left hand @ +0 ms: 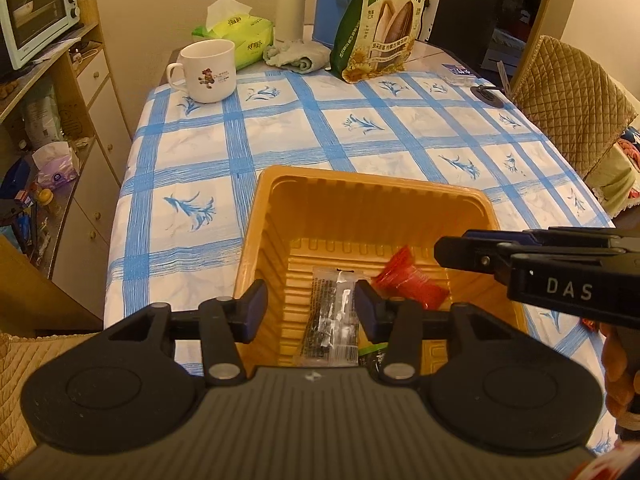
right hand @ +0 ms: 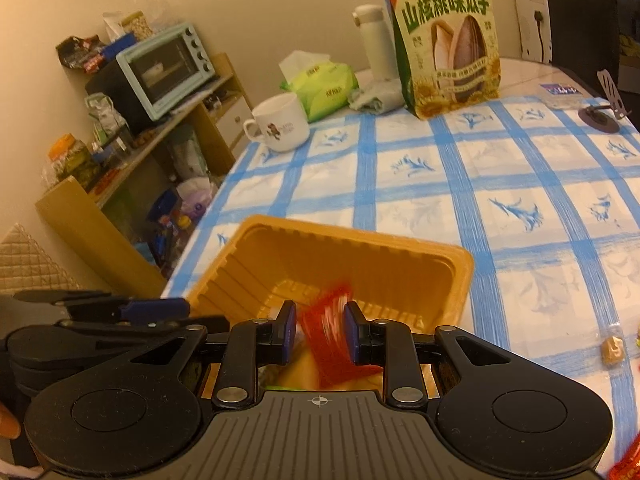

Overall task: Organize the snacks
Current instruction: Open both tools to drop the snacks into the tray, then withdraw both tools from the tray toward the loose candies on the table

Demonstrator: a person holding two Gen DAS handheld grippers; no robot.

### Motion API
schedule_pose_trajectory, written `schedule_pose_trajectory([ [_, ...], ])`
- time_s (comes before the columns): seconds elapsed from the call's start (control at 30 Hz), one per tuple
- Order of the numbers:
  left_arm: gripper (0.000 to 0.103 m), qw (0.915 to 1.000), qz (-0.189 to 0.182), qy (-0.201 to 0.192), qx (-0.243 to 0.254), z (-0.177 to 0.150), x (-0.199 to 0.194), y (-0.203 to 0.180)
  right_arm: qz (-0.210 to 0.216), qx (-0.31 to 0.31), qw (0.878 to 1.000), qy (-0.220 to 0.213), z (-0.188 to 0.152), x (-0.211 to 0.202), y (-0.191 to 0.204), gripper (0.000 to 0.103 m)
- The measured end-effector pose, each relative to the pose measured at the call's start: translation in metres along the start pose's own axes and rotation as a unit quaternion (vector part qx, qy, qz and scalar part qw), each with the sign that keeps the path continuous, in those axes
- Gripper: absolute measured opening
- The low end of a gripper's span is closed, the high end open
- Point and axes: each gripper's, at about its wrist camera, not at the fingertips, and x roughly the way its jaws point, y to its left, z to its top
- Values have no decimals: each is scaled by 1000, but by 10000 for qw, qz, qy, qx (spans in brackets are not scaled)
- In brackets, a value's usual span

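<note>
An orange plastic tray [left hand: 280, 196] stands on the blue-checked tablecloth; it also shows in the right wrist view [right hand: 360, 240]. Inside it lie a clear packet with dark print [left hand: 332, 316] and a red packet [left hand: 408, 280]. My left gripper [left hand: 310, 306] is open over the tray, its fingers either side of the clear packet without touching it. My right gripper [right hand: 320, 332] is open above the tray. The red packet [right hand: 332, 340] is motion-blurred between its fingers, loose. The right gripper shows from the side in the left wrist view [left hand: 472, 256].
At the table's far end stand a white mug [left hand: 206, 70], green tissue packs [left hand: 240, 32], a white flask [left hand: 289, 2], a crumpled cloth [left hand: 298, 56] and a large sunflower-seed bag [left hand: 380, 24]. A small tan snack [right hand: 613, 350] lies right of the tray. Shelves with an oven [left hand: 36, 12] stand left.
</note>
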Motion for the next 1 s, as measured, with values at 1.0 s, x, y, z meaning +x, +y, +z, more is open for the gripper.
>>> schedule_pose_trajectory([
  [1.0,75,9979,328,-249,-499,-65,-106,-48,377,-204,9990,80,-50,-114,-9,84],
])
